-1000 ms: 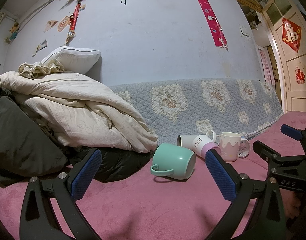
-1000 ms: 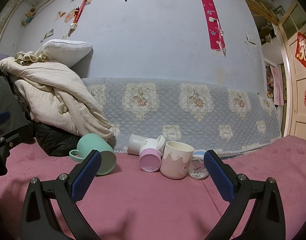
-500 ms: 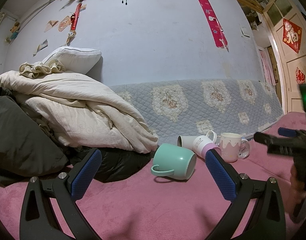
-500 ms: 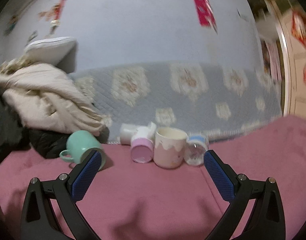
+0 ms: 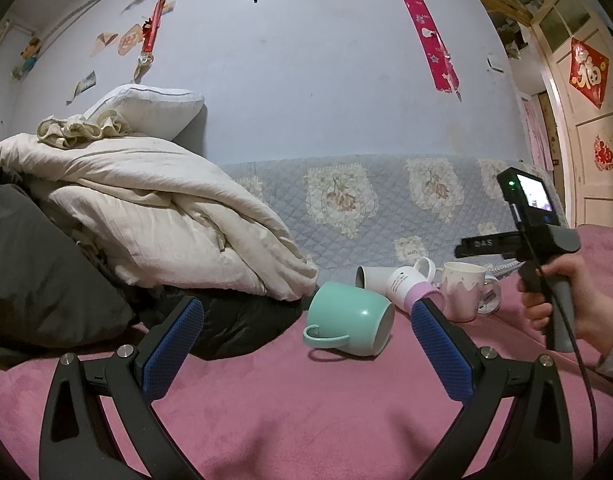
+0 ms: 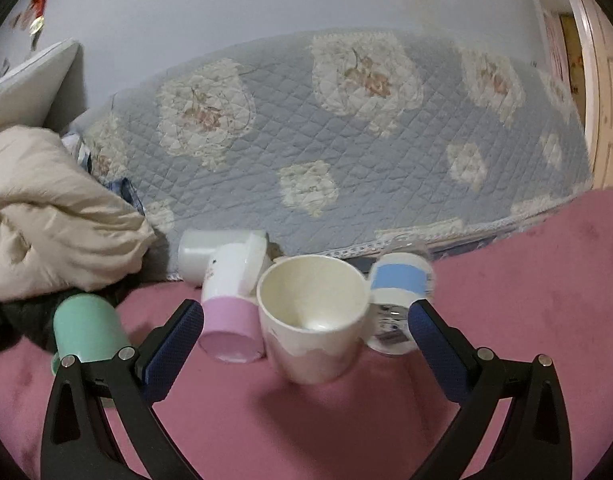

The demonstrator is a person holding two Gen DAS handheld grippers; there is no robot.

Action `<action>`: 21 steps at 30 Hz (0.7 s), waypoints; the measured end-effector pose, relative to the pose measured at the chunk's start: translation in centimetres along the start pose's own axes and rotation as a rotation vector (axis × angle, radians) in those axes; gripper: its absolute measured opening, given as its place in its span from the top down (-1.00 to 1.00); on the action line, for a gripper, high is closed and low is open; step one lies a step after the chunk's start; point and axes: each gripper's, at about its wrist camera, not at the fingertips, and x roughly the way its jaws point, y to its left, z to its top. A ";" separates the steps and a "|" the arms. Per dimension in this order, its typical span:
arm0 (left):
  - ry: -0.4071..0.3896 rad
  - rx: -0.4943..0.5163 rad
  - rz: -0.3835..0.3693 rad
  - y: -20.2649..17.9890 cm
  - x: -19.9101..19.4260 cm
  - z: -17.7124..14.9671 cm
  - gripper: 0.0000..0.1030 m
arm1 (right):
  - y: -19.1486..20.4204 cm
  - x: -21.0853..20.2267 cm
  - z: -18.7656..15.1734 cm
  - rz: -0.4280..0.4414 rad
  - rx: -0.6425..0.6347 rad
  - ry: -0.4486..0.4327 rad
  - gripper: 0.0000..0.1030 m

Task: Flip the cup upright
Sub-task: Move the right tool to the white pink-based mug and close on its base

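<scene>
Several cups lie on a pink blanket. A mint green mug lies on its side; it also shows in the right wrist view. A white-and-pink cup and a white cup lie tipped over. A cream mug with pink drips stands upright. A blue-banded cup lies on its side to its right. My right gripper is open, raised over the cream mug. My left gripper is open and empty, short of the green mug.
A pile of cream bedding and dark clothing rises on the left. A grey quilted cover hangs on the wall behind the cups. A door stands at the far right.
My right gripper has risen, moved forward toward the cups and tilted down, so the cream mug now sits between its fingers. My left gripper has held still.
</scene>
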 end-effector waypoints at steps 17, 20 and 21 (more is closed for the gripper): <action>0.014 -0.009 -0.001 0.1 0.2 0.0 -1.00 | 8.2 10.1 -1.1 -0.064 -0.108 0.359 -0.82; 0.016 -0.010 -0.003 0.1 0.2 0.0 -1.00 | 8.6 10.7 -1.2 -0.099 -0.115 0.339 -0.82; 0.016 -0.010 -0.002 0.1 0.3 0.0 -1.00 | 8.9 11.2 -1.2 -0.117 -0.135 0.341 -0.82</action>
